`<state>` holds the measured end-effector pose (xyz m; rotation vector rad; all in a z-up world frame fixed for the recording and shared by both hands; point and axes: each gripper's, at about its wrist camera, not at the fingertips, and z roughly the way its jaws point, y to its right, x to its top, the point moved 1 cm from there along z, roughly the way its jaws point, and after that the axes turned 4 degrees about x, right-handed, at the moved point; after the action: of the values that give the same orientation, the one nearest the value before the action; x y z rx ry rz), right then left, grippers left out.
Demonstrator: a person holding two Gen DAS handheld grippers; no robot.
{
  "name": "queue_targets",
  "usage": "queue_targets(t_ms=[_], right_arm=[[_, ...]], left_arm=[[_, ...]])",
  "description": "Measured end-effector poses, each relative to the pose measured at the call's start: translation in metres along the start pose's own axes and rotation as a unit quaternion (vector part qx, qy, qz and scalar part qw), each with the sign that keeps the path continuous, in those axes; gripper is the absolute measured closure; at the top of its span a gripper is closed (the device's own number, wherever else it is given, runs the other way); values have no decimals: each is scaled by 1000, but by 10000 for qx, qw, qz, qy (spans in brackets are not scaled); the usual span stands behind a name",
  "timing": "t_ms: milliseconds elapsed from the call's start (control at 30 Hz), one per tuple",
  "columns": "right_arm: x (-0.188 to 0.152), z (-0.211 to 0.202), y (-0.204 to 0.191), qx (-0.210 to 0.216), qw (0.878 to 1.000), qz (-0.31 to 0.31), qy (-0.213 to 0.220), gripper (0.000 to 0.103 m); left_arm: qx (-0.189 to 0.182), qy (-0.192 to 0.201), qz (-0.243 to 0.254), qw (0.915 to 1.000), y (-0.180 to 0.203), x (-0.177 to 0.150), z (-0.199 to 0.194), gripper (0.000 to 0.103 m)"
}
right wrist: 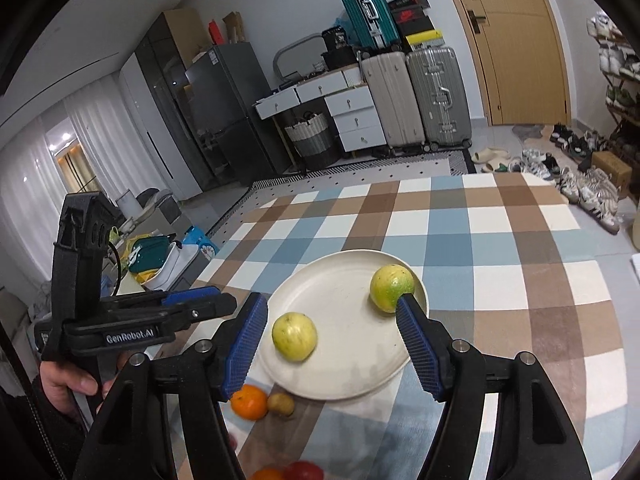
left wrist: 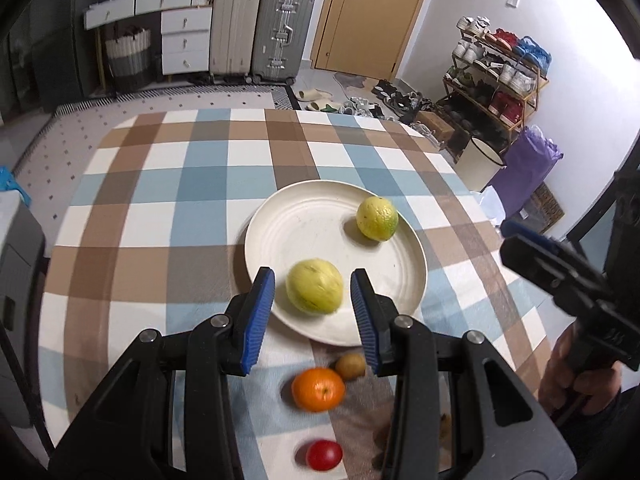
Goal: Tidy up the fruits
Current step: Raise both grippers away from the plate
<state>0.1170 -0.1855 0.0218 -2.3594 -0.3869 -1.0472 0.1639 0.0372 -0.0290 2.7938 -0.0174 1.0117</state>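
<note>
A cream plate [left wrist: 320, 216] sits near the middle of the checked tablecloth [left wrist: 160, 200]; on it lie two fruits, a pale yellow-green one [left wrist: 315, 287] toward the near rim and a yellow-green citrus [left wrist: 377, 218] toward the far right rim, well apart from each other. The left gripper [left wrist: 314, 284] hangs over the near edge of the plate with its blue-padded fingers [left wrist: 258, 316] spread wide, the pale fruit showing between them; contact cannot be told. The right gripper [right wrist: 332, 316] is likewise spread and holds nothing; its right finger [right wrist: 416, 344] overlaps the citrus [right wrist: 391, 287] in the right wrist view. Off the plate, just beside its near rim, an orange [left wrist: 318, 389] and a small brown fruit [left wrist: 350, 366] rest almost touching; a red fruit [left wrist: 324, 455] lies nearer the person, apart from them. Beyond the plate the cloth runs bare to the far edge and to the left edge; past the table stand suitcases [left wrist: 260, 28], a white drawer unit [left wrist: 186, 40], a wooden door [left wrist: 372, 12] and a shoe rack [left wrist: 496, 80] on the right.
</note>
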Motion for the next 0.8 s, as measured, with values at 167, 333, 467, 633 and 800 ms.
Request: queue_targets(t_ms=[167, 333, 467, 633, 800], right_arm=[[-7, -17, -16, -2, 9998, -124, 173, 26], [-14, -32, -31, 7, 9991, -268, 326, 19], [-21, -42, -39, 27, 9987, -342, 383, 17], [-33, -55, -47, 48, 9980, -407, 477, 15], [-44, -65, -53, 55, 9978, -417, 508, 12]], left_arm=[[126, 163, 166, 9996, 12, -17, -24, 67], [233, 341, 217, 9989, 19, -33, -48, 59], [286, 445, 152, 9985, 19, -46, -63, 50], [368, 628, 97, 9973, 19, -60, -81, 44], [504, 776, 85, 9957, 24, -81, -97, 27]])
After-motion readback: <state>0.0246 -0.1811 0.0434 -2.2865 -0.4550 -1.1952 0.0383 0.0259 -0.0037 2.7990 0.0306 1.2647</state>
